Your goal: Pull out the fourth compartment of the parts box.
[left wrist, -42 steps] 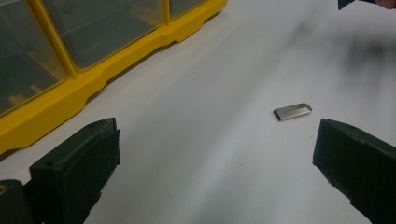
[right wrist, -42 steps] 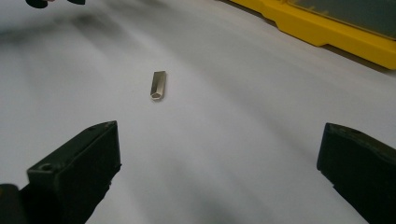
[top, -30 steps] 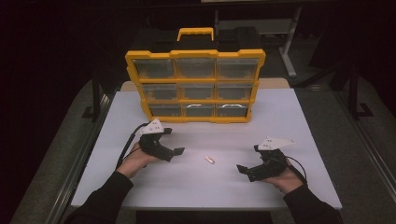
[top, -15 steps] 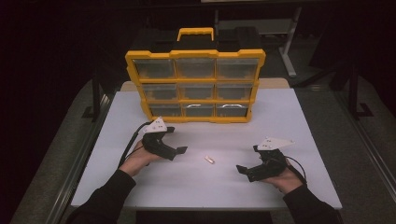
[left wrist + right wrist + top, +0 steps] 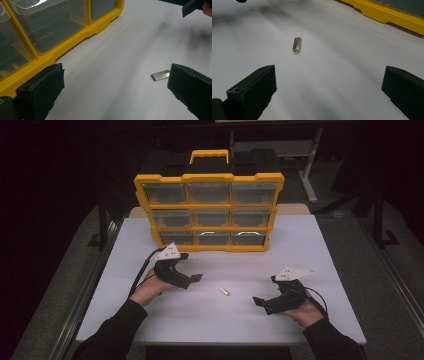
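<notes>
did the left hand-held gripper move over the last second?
Yes. In the high view the left hand-held gripper has slid right along the table, closing on the small metal piece, judged against the yellow drawer case. Its jaws stand open.

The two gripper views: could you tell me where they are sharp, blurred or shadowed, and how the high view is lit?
Left gripper view: the small metal piece is crisp, with soft grey shadows smeared on the table at upper right. Right gripper view: the metal piece is sharp, while the organizer's yellow frame behind is soft. High view: the white table is bright, the surroundings nearly black.
</notes>
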A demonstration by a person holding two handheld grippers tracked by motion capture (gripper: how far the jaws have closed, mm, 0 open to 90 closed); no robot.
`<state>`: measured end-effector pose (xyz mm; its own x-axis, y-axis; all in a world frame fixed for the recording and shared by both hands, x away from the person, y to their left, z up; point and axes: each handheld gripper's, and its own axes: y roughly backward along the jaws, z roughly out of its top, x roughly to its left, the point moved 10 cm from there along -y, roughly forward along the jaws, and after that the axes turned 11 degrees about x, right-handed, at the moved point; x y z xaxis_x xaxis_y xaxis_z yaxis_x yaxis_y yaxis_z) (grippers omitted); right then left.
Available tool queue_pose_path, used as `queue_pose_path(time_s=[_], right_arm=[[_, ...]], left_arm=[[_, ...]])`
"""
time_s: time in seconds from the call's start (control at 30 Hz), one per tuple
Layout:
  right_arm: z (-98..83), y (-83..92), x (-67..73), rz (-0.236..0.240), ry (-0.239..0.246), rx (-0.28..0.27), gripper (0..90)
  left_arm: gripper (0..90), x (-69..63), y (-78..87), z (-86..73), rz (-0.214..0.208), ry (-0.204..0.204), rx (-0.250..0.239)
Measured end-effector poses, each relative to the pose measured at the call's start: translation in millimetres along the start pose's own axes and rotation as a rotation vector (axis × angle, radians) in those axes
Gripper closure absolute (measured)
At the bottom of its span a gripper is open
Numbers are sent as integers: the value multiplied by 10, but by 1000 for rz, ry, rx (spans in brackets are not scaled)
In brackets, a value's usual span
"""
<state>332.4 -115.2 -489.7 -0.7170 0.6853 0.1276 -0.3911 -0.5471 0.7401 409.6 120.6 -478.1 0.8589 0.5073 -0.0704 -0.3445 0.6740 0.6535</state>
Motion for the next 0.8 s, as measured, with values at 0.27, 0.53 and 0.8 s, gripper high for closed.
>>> queue_pose_path(time_s=[0.27, 0.53, 0.8], right_arm=[[0, -5, 1, 1, 1, 1, 0], [1, -4, -2, 2, -1, -1, 0], [-3, -14, -4, 3, -1, 2, 0]], left_arm=[[4, 9, -21, 17, 5, -4, -3], [3, -3, -54, 49, 5, -15, -5], [4, -1, -76, 94, 7, -13, -13]])
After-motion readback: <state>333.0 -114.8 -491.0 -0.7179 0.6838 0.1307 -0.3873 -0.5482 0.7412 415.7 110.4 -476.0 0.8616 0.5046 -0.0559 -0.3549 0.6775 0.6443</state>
